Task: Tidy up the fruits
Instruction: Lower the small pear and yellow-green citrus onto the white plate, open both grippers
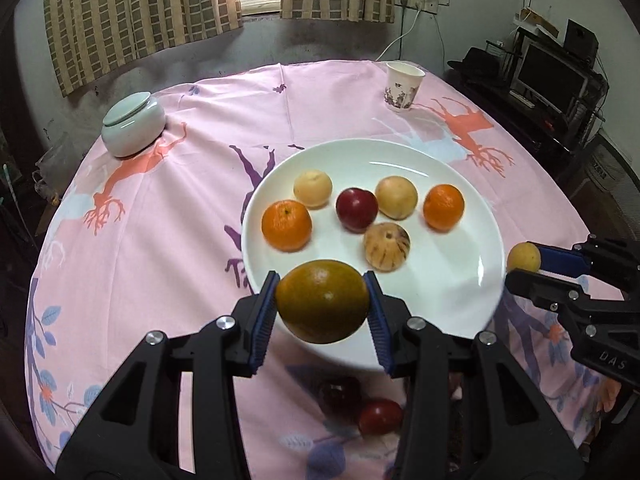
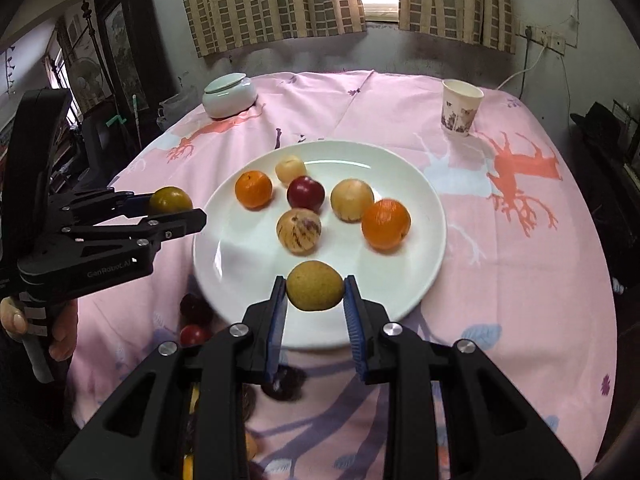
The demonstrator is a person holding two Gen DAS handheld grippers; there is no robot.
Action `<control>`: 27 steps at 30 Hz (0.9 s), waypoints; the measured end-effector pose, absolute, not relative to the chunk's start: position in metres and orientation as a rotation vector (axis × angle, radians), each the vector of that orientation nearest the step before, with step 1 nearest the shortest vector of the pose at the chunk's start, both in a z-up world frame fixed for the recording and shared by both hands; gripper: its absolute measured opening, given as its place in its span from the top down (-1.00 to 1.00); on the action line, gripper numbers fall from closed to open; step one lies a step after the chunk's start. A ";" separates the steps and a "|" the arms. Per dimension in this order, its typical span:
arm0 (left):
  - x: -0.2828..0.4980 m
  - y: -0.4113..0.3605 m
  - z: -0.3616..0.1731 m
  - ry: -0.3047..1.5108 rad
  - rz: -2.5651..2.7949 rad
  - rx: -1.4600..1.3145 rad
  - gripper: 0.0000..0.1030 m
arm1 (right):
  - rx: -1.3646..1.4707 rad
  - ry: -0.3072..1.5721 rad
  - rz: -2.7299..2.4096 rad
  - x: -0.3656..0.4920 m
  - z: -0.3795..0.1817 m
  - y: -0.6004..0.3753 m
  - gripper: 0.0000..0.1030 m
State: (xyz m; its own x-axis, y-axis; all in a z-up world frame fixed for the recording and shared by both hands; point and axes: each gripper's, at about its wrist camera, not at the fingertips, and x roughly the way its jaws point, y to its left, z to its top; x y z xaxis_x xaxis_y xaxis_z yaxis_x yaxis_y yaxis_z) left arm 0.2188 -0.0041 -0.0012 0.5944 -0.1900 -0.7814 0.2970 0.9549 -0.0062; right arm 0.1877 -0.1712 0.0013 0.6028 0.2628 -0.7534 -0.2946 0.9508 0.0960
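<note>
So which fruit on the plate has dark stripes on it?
The pale striped fruit at the front of the white plate, nearest the tools. The others on the plate are plain: two oranges, a red one and two pale yellow ones.

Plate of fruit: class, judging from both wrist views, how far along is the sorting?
Done: six fruits already sit on the white plate. In hand: the left gripper holds a greenish orange; the right gripper holds a small yellow fruit. Left: two dark red fruits lie on the tablecloth.
</note>
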 end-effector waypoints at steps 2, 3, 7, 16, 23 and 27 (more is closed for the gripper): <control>0.235 -0.006 -0.007 0.907 -0.274 0.122 0.17 | -0.059 0.875 0.319 0.207 -0.003 -0.164 0.44; 0.242 -0.007 -0.011 0.923 -0.272 0.114 0.17 | -0.056 0.890 0.320 0.216 -0.007 -0.162 0.44; 0.261 -0.007 -0.024 0.964 -0.265 0.101 0.16 | -0.056 0.914 0.312 0.238 -0.019 -0.156 0.44; 0.281 -0.005 -0.043 1.007 -0.249 0.080 0.16 | -0.073 0.937 0.272 0.260 -0.035 -0.156 0.44; 0.287 -0.004 -0.041 1.006 -0.228 0.054 -0.05 | -0.101 0.901 0.254 0.262 -0.032 -0.154 -0.17; 0.270 0.001 -0.015 0.916 -0.218 0.057 -0.42 | -0.119 0.861 0.240 0.249 -0.015 -0.155 -0.17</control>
